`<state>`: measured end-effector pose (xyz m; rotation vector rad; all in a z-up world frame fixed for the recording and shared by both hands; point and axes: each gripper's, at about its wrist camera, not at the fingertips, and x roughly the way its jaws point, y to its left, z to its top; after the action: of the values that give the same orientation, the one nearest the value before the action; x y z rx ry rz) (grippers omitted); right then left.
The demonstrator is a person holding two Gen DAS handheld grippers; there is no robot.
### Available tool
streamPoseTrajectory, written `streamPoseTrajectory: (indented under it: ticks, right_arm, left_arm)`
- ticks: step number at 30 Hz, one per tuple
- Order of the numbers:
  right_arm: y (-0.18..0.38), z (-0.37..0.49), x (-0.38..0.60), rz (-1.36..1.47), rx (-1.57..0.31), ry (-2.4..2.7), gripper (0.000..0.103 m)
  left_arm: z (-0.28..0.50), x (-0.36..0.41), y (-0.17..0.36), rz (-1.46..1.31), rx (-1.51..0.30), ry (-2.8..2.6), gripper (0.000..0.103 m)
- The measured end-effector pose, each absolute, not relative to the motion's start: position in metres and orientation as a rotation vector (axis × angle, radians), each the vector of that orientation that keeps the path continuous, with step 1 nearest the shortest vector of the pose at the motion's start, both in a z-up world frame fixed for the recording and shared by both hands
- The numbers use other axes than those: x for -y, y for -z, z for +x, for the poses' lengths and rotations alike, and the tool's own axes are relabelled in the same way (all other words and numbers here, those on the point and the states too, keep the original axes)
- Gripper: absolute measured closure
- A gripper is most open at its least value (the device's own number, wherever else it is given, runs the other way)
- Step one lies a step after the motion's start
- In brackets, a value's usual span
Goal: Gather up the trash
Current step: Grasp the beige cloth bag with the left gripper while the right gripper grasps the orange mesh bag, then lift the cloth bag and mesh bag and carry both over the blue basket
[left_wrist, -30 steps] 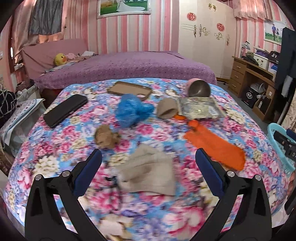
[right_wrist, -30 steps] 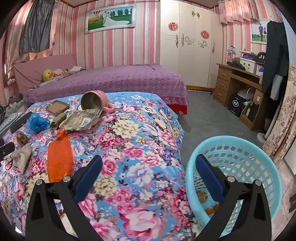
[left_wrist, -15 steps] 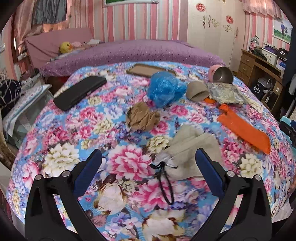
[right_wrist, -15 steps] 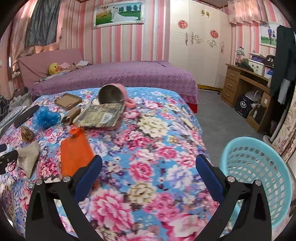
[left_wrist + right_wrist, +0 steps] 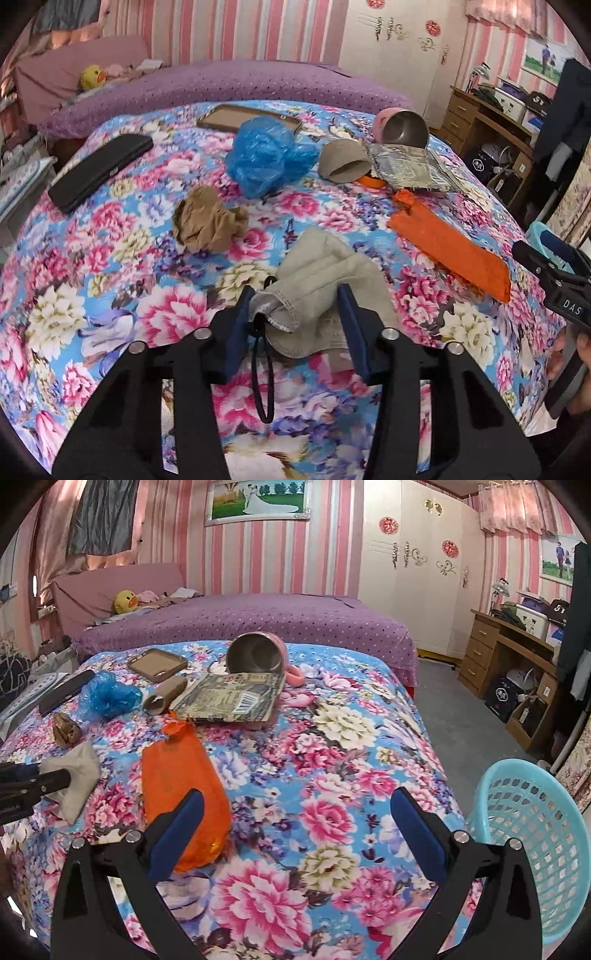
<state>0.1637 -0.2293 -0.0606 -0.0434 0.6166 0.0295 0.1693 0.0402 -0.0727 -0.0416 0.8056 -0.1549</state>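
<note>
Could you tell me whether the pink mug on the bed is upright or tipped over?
Tipped over: the pink mug lies on its side, its open mouth facing the camera, its rim on the flat packet.

Each handheld gripper is a black, angular frame that forks into two arms. The left gripper (image 5: 297,317) carries flat blue pads on the inner faces of its fingers, with round silver screw heads set along the black arms. The right gripper (image 5: 295,830) is built alike: blue pads, black arms, silver screws. Seen from the left wrist view, its black body bears white letters reading "DAS".
</note>
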Motion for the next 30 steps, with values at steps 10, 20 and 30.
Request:
streamPoseTrajectory:
  ticks: [10, 20, 30]
  right_arm:
    - [0.069, 0.177, 0.207, -0.039, -0.678, -0.148, 0.005]
    - [0.079, 0.180, 0.172, -0.163, -0.726, -0.229, 0.006]
    - [0.086, 0.183, 0.165, -0.170, -0.767, -0.312, 0.060]
  left_arm:
    - [0.161, -0.042, 0.060, 0.013, -0.752, 0.143, 0.070]
    - [0.152, -0.055, 0.057, 0.013, -0.741, 0.121, 0.070]
    - [0.158, -0.059, 0.062, -0.005, -0.751, 0.091, 0.070]
